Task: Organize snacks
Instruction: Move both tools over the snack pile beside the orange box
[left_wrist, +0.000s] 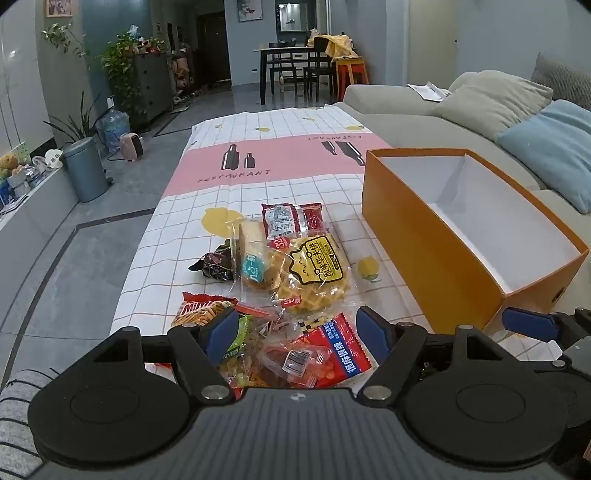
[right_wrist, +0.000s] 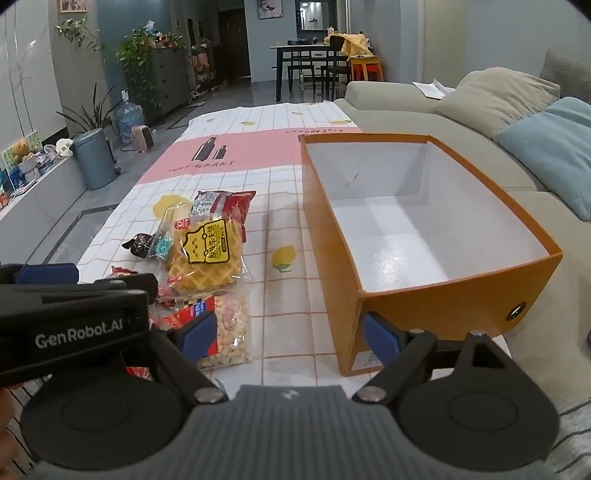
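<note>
A heap of snack packets lies on the checked tablecloth (left_wrist: 258, 192): a yellow waffle pack (left_wrist: 314, 273), a dark red pack (left_wrist: 291, 218), a bread pack (left_wrist: 255, 258), a small dark wrapper (left_wrist: 216, 264), an orange-red stick-snack bag (left_wrist: 201, 308) and a red packet (left_wrist: 343, 347). My left gripper (left_wrist: 299, 332) hovers open over the near packets, touching none that I can see. To the right stands an orange box (right_wrist: 436, 295), open-topped, white inside and bare. My right gripper (right_wrist: 288, 336) is open in front of the box's near corner, beside a clear bag of pale puffs (right_wrist: 231, 332).
A beige sofa (left_wrist: 406, 110) with a blue cushion (left_wrist: 554, 147) runs along the table's right side. Grey floor, a bin (left_wrist: 85, 170) and plants lie to the left. A dining table with chairs (left_wrist: 291, 66) stands far back. The cloth's far half holds nothing.
</note>
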